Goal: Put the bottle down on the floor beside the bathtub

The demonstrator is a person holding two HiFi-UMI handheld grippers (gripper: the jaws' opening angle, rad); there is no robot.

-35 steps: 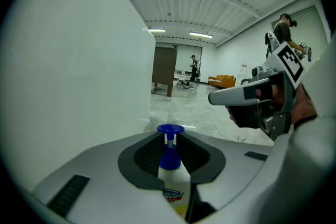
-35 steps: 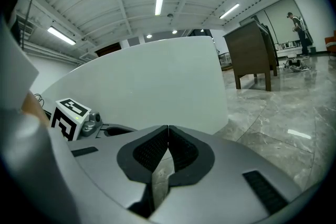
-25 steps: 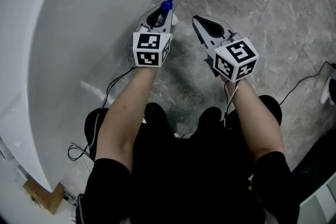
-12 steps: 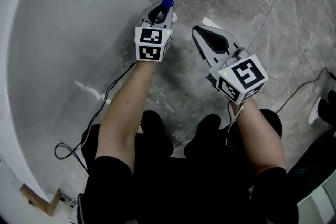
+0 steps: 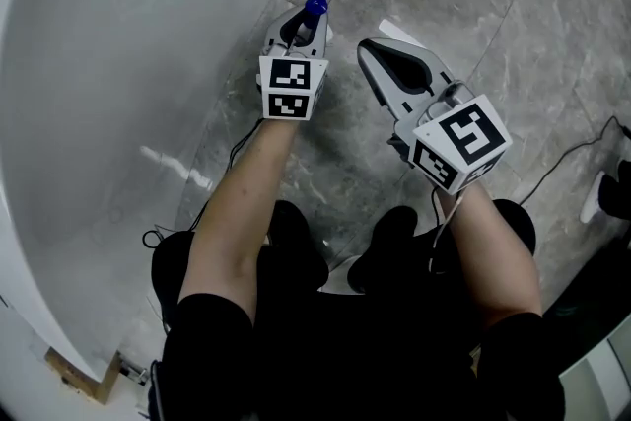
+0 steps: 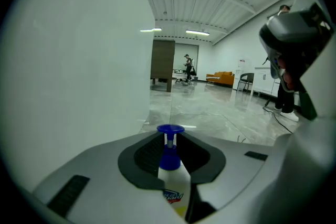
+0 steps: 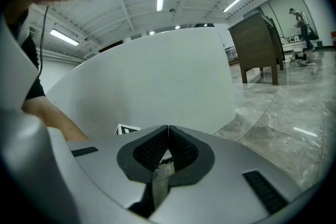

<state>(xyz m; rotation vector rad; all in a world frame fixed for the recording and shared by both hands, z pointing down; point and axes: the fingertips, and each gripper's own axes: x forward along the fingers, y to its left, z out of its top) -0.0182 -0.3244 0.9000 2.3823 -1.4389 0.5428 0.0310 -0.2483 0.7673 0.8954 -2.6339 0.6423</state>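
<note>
Lowering step: my left gripper (image 5: 299,30) clamped on bottle (image 5: 315,7), bathtub (image 5: 118,113) at 9 o'clock. Next: seat it on floor (image 5: 444,5), release. My right gripper (image 5: 370,52) closed, empty.

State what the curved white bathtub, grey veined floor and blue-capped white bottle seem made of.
Curved white bathtub: glossy acrylic or enamel, judging by sharp light streaks.
Grey veined floor: polished marble or marble-look tile; veins, joint lines, reflections.
Blue-capped white bottle: probably plastic; smooth moulded cap, printed label.
</note>
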